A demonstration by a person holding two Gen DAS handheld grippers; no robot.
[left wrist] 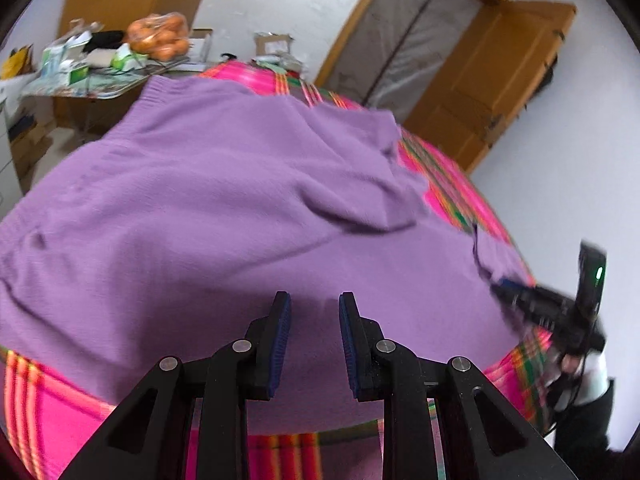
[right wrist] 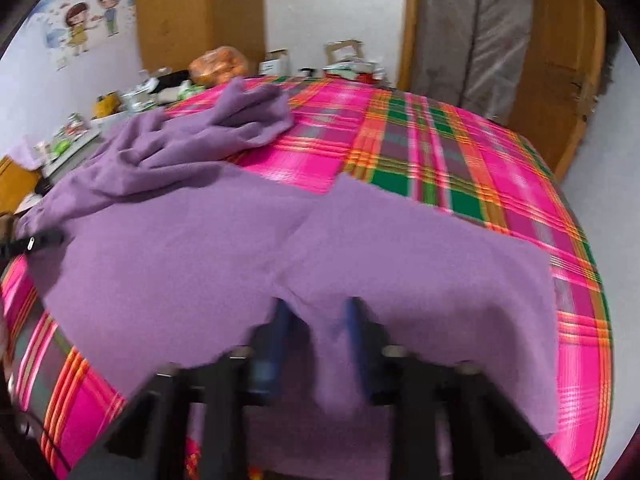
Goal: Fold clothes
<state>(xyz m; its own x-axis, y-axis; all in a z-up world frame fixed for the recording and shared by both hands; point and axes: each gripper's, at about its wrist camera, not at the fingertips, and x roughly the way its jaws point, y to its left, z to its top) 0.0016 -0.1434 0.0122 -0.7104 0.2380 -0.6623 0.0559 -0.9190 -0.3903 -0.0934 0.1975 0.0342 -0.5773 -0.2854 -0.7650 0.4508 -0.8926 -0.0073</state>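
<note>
Right wrist view: one purple sweater (right wrist: 360, 248) gathered between right tongs (right wrist: 316, 320).

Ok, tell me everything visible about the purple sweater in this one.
The sweater is a soft, fuzzy purple knit with a ribbed hem at its far edge. It lies spread on the pink plaid cloth, mostly flat, with one sleeve bunched and rumpled toward the far side. The right gripper has a fold of its near edge between its fingers. The left gripper is open just over the fabric, holding nothing.
</note>
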